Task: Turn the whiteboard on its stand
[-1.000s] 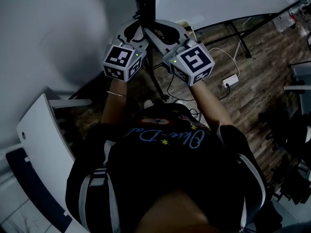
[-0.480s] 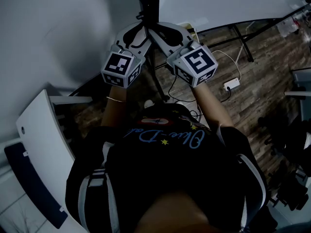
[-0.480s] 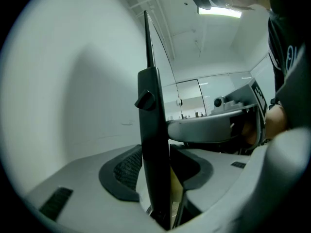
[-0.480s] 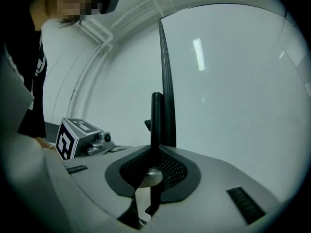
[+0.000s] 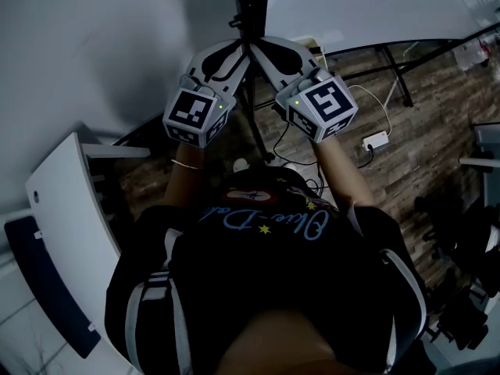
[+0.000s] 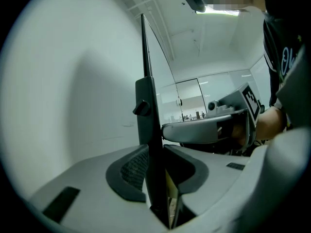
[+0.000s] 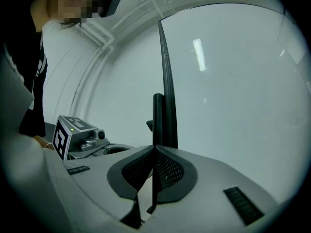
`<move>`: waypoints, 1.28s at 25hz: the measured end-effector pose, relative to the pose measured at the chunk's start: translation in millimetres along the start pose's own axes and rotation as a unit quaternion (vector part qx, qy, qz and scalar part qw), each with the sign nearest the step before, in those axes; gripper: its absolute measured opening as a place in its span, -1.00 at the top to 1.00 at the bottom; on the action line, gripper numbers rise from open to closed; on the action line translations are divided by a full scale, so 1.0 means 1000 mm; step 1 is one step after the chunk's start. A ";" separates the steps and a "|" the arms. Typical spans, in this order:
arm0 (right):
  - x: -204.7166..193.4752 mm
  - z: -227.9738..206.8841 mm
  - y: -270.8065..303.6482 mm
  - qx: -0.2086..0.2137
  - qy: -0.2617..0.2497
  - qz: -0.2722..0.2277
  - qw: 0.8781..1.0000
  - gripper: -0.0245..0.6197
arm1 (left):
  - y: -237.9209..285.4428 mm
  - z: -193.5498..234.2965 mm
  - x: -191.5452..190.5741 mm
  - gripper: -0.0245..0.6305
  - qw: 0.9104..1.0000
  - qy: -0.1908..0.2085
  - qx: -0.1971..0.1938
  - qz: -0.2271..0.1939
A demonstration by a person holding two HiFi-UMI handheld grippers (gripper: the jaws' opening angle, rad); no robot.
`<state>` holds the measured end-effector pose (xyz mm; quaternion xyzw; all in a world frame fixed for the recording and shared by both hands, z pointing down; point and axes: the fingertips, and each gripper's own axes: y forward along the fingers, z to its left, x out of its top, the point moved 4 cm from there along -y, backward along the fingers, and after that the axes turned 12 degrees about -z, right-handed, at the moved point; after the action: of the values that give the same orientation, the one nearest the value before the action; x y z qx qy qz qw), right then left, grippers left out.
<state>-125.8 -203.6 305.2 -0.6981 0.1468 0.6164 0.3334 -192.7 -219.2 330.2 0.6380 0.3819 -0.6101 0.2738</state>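
You are standing over a wood floor [image 5: 426, 123] with both grippers raised level toward twelve o'clock, where the whiteboard [image 5: 375, 6] is meeting you edge-on. Its white face is spreading away toward two o'clock.

Your left gripper [image 6: 154, 178] is coming in from ten o'clock. Its fingers have just been closing and are now pressing on the dark upright bar [image 6: 147, 130] at the board's edge. A small knob [image 6: 141, 108] is sticking out of the bar just above them.

Your right gripper [image 7: 154, 171] is reaching in from two o'clock, its fingers pinching together on the whiteboard's thin dark edge [image 7: 168, 81]. The two sets of fingertips are sitting just beside each other.

A white power block [image 5: 376, 140] with its cable is lying on the floor at three o'clock.
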 end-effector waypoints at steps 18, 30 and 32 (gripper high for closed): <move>0.006 0.000 -0.009 0.011 0.015 -0.016 1.000 0.84 | -0.011 -0.003 0.016 0.86 1.000 0.016 0.019 0.005; 0.012 0.002 -0.015 0.018 0.011 -0.016 1.000 0.84 | -0.010 -0.008 0.022 0.86 1.000 0.023 0.018 0.002; 0.013 0.002 -0.015 0.020 0.012 -0.017 1.000 0.84 | -0.010 -0.009 0.022 0.86 1.000 0.021 0.019 0.003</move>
<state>-115.2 -188.4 297.6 -0.7008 0.1513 0.5995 0.3556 -196.9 -203.1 310.4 0.6566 0.3744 -0.6029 0.2553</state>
